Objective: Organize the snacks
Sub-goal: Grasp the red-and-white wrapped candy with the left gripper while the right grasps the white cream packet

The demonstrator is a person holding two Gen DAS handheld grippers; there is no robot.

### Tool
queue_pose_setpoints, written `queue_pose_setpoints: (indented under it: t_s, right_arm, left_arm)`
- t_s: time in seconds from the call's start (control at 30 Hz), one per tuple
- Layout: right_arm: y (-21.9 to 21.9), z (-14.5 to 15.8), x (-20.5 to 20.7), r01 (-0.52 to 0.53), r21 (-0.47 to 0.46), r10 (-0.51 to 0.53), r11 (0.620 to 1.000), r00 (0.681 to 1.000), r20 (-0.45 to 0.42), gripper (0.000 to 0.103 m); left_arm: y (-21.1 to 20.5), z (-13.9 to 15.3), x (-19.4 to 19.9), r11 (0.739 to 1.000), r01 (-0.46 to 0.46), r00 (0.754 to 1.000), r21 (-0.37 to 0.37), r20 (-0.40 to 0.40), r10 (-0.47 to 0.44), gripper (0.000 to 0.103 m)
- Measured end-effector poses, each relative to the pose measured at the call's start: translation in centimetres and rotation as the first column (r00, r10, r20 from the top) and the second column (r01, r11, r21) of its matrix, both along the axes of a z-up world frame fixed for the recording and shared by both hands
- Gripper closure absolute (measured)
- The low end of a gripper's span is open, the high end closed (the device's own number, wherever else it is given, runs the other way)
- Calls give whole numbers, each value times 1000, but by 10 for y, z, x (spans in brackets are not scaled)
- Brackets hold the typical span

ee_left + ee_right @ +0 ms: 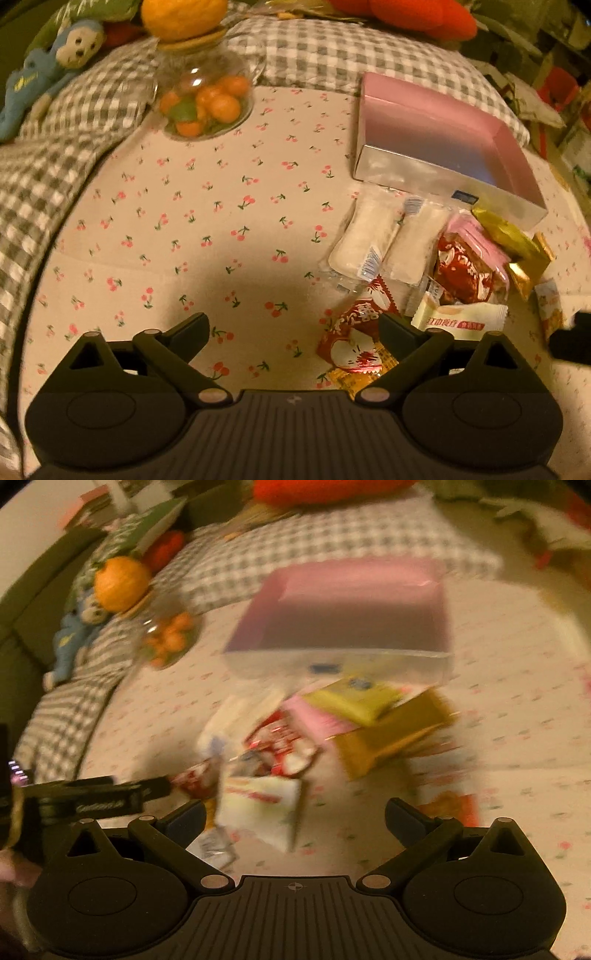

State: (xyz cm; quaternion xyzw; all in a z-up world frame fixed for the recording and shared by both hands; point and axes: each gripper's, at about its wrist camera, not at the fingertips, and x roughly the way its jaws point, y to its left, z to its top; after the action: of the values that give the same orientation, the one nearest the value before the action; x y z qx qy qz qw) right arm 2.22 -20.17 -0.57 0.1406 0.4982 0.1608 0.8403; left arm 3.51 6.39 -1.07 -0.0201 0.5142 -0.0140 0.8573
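A pile of wrapped snacks lies on the cherry-print cloth in front of an empty pink box [436, 136]. It holds two white packets [384, 240], red packets [465, 273], a gold packet [513, 240] and a cream packet [458, 317]. My left gripper [295, 325] is open and empty, with a red-and-orange packet [354, 343] by its right finger. In the blurred right wrist view, my right gripper [295, 814] is open and empty over the cream packet [258, 805], with the pink box [351, 609] beyond the pile.
A glass jar [203, 99] of orange candies with an orange on its lid stands at the back left. A blue plush monkey [55, 62] and grey checked pillows [332, 48] lie behind. The left gripper [92, 797] shows at the right view's left edge.
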Motion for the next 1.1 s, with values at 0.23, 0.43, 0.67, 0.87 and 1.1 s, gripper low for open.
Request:
queue_pose_setpoints:
  t_s: [0.23, 0.43, 0.67, 0.87, 1.1]
  right_arm:
    - [11, -23, 6, 6, 123, -2, 992, 999, -34, 0]
    - [19, -41, 11, 25, 62, -24, 998, 999, -26, 1]
    - [25, -48, 10, 7, 36, -9, 999, 999, 52, 1]
    - [44, -56, 2, -55, -65, 63, 996, 989, 131, 4]
    - [61, -56, -3, -80, -151, 110, 985, 974, 199, 23]
  left_arm:
    - [9, -6, 10, 986, -2, 1000, -168, -11, 0, 17]
    - [7, -18, 19, 966, 29, 997, -256, -58, -46, 31]
    - [4, -28, 20, 950, 80, 993, -301, -63, -103, 35]
    - [1, -33, 15, 947, 137, 987, -291, -35, -154, 39]
    - [2, -33, 12, 936, 169, 984, -309, -9, -181, 54]
